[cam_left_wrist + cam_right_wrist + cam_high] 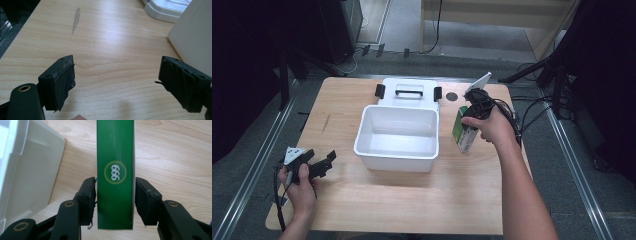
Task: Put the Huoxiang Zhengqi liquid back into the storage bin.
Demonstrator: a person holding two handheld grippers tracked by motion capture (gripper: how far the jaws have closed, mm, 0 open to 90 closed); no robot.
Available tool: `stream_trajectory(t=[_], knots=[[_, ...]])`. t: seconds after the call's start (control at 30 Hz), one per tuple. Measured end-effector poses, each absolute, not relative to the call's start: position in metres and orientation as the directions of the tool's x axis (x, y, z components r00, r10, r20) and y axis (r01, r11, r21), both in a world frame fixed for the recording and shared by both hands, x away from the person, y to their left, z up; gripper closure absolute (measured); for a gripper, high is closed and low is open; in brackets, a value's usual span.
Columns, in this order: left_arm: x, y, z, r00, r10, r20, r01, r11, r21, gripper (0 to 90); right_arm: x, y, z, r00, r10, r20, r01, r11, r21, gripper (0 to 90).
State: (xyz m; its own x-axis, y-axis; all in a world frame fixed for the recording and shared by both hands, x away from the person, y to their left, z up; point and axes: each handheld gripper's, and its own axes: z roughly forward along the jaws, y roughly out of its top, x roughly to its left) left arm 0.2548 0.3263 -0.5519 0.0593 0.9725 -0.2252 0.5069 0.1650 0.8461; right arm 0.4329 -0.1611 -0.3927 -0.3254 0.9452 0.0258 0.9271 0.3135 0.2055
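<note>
beside white bin [396,150], right gripper [115,197] gripping green box [115,157], left gripper [117,82] agape

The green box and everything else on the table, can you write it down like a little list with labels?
green box: tall carton marked 999, standing on the table right of the bin
right gripper: jaws closed on the green box's two sides
white bin: open, nothing inside
lid: white, black handle and clips, lying behind the bin
left gripper: jaws wide apart, holding nothing, over bare wood
table: light wood, grey scuff on its left part
</note>
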Motion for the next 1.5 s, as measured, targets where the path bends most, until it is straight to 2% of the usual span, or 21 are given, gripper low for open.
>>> stream_trajectory(t=[0.37, 0.53, 0.77, 0.93, 1.0, 1.13, 1.27, 1.5], knots=[[0.255, 0.327, -0.552, 0.058, 0.973, -0.224, 0.505, 0.165, 0.847, 14.7, 0.441, -0.156, -0.402, -0.326, 0.945, 0.015, 0.931, 0.319, 0.179, 63.5], [0.255, 0.326, -0.552, 0.058, 0.973, -0.224, 0.506, 0.165, 0.847, 14.7, 0.441, -0.158, -0.400, -0.347, 0.938, 0.005, 0.924, 0.341, 0.172, 64.0], [0.255, 0.326, -0.552, 0.056, 0.973, -0.222, 0.507, 0.164, 0.846, 14.7, 0.430, -0.163, -0.384, -0.486, 0.874, -0.021, 0.853, 0.479, 0.208, 64.2], [0.255, 0.326, -0.552, 0.057, 0.974, -0.221, 0.506, 0.162, 0.847, 14.8, 0.425, -0.167, -0.373, -0.518, 0.855, -0.024, 0.829, 0.509, 0.233, 64.3], [0.255, 0.326, -0.552, 0.055, 0.973, -0.223, 0.506, 0.165, 0.847, 14.7, 0.419, -0.167, -0.362, -0.582, 0.812, -0.045, 0.780, 0.573, 0.253, 64.3], [0.255, 0.326, -0.552, 0.055, 0.974, -0.222, 0.505, 0.164, 0.848, 14.7, 0.412, -0.166, -0.351, -0.635, 0.769, -0.078, 0.726, 0.628, 0.279, 64.3], [0.255, 0.326, -0.552, 0.055, 0.974, -0.220, 0.507, 0.163, 0.847, 14.7, 0.402, -0.163, -0.332, -0.726, 0.678, -0.118, 0.618, 0.718, 0.319, 64.3], [0.255, 0.326, -0.551, 0.056, 0.974, -0.219, 0.506, 0.162, 0.847, 14.7, 0.391, -0.159, -0.308, -0.793, 0.589, -0.155, 0.513, 0.783, 0.351, 64.5]])
